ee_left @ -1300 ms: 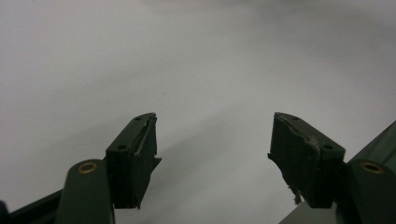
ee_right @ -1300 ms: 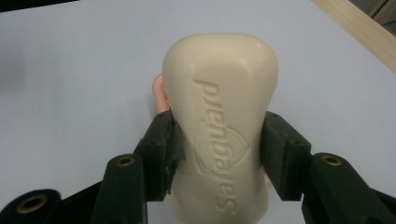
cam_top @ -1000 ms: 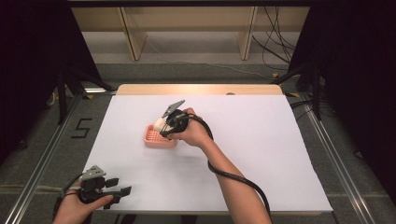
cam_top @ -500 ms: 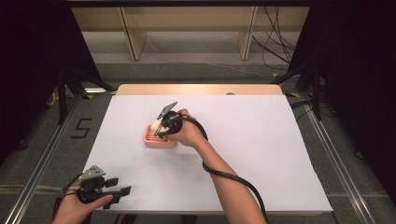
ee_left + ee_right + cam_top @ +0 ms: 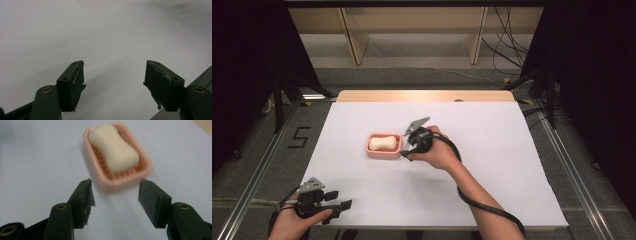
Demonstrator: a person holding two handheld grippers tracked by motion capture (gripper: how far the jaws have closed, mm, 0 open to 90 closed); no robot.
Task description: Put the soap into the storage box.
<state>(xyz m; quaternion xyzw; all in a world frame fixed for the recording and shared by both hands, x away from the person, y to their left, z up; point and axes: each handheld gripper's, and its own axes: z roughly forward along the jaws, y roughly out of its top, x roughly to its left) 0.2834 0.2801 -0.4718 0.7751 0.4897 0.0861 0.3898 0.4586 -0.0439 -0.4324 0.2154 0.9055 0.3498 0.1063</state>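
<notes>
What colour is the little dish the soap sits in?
Pink. The dish holding the cream soap shows best in the right gripper view.

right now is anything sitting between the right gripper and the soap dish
Nothing visible is. In the right gripper view the open jaws of the right gripper face the near end of the pink soap dish, with bare white table in the gap. The soap lies in the dish.

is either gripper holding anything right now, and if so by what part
Nothing is held. The right gripper is open just short of the soap dish with its soap bar; the left gripper is open over bare table.
</notes>
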